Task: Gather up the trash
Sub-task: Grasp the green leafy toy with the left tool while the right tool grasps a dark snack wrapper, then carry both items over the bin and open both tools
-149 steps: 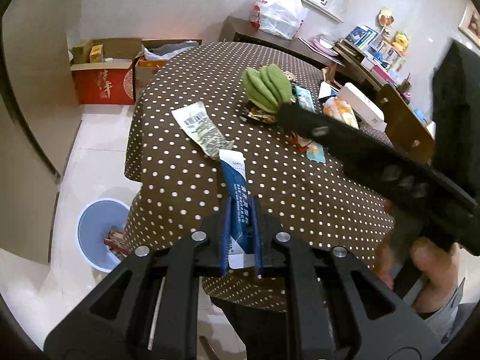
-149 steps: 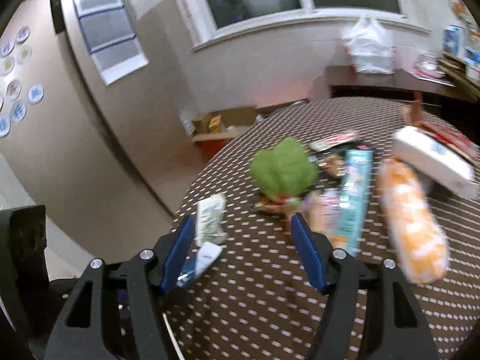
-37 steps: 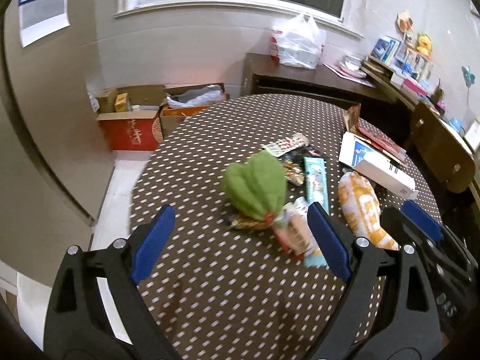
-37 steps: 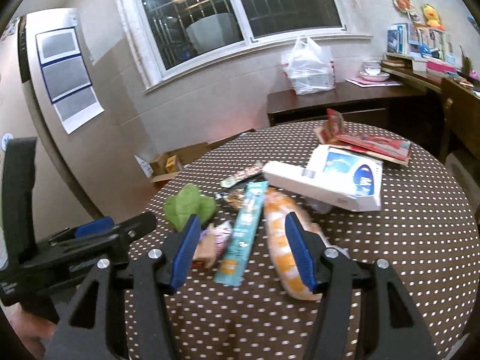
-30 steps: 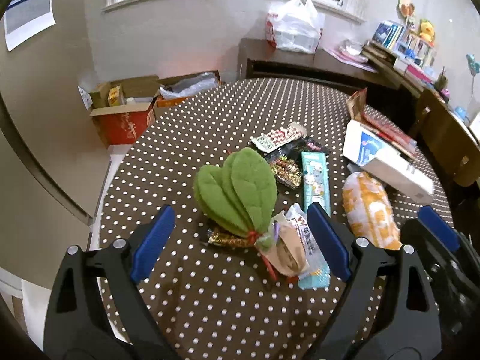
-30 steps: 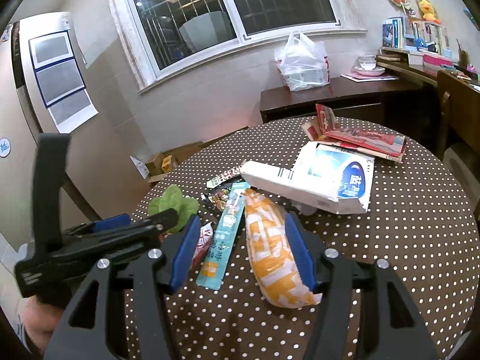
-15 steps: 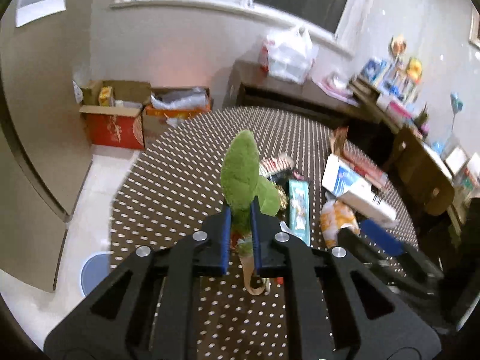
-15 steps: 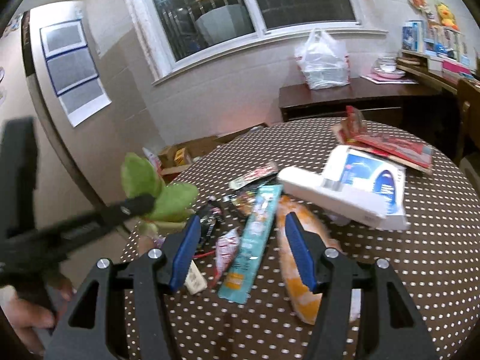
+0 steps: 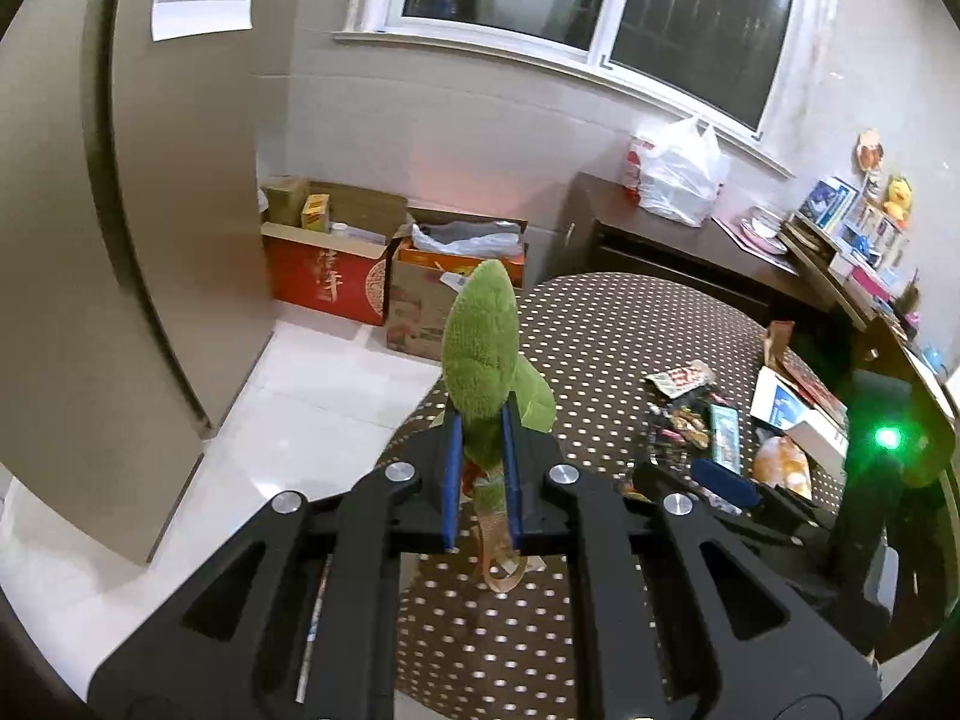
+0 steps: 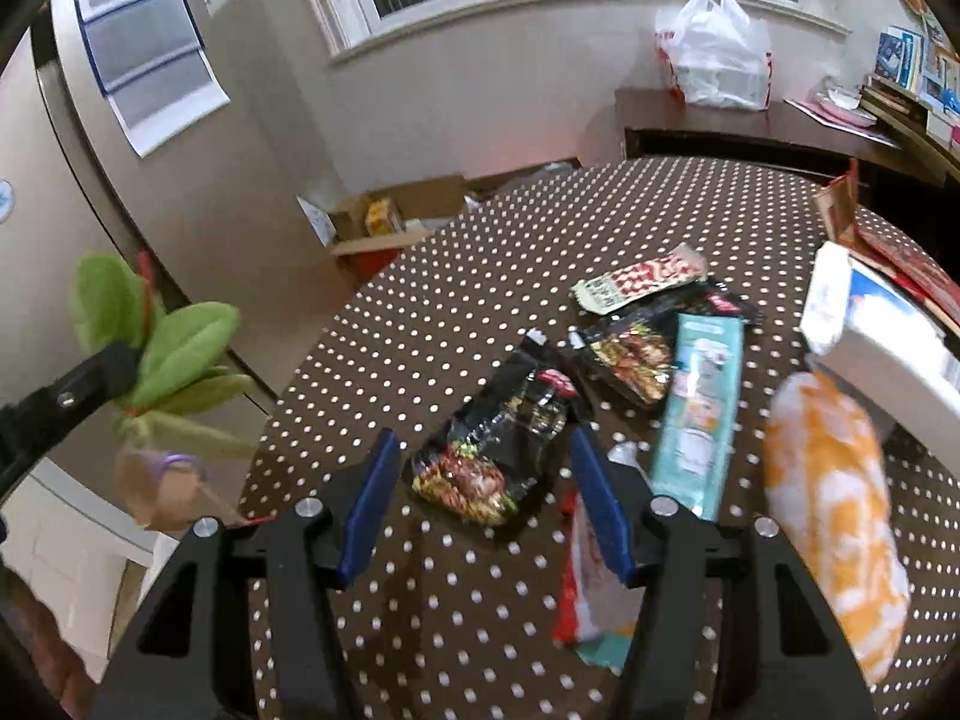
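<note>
Now, left hand-held gripper [image 9: 482,468] clamped on green plush leaves [image 9: 483,354], right hand-held gripper [image 10: 480,480] half-open, empty, above black snack wrapper [image 10: 498,450]

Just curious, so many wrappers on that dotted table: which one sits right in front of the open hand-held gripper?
The black snack packet, framed between the right hand-held gripper pads; the teal wrapper and checkered wrapper lie outside them.

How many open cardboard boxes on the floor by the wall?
2: a red box on the left, a brown box just right of it. The table may hide more.
</note>
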A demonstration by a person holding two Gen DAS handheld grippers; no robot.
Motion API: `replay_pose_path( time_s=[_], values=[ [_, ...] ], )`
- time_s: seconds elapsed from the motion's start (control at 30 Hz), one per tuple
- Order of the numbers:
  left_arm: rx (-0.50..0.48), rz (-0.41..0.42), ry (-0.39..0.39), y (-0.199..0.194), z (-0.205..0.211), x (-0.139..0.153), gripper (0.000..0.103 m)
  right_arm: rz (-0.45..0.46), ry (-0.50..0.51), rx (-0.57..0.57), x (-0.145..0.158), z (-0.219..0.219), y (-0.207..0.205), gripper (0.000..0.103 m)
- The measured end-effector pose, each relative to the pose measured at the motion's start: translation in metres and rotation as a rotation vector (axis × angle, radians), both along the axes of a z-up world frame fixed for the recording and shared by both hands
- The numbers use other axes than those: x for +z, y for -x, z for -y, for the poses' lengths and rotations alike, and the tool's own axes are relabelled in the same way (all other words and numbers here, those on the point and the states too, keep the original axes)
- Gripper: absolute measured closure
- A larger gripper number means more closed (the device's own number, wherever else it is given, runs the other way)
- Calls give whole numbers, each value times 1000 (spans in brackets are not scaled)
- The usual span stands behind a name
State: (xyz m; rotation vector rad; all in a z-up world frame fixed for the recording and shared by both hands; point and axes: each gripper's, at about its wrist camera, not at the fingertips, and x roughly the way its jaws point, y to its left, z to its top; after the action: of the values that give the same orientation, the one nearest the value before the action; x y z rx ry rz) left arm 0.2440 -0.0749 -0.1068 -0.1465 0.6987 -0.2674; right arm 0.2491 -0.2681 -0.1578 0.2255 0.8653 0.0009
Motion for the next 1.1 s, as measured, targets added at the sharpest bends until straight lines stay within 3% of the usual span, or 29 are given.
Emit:
replay_pose_path(
  time_s=[0.2,0.3,0.47,0.53,0.73,1.1],
  values=[
    [7,-18,23,-7,-22,-8,91,-41,90,-12,-13,-16,-14,46],
    [11,-25,34,-8,-34,-12,91,-36,118,-16,-14,-20,-15,59],
    [24,-28,57,-5,-55,-15,91,-22,79,-18,-10,-18,-9,86],
    [33,-30,62,-3,-66,-16,91,-14,75,4,-5,-23,-6,90],
    [61,-43,67,6,-94,-26,91,22,59,65,4,-52,2,92],
    [163,-83,38,18,-152,-47,91,111,-61,370,28,-167,15,92]
  ],
)
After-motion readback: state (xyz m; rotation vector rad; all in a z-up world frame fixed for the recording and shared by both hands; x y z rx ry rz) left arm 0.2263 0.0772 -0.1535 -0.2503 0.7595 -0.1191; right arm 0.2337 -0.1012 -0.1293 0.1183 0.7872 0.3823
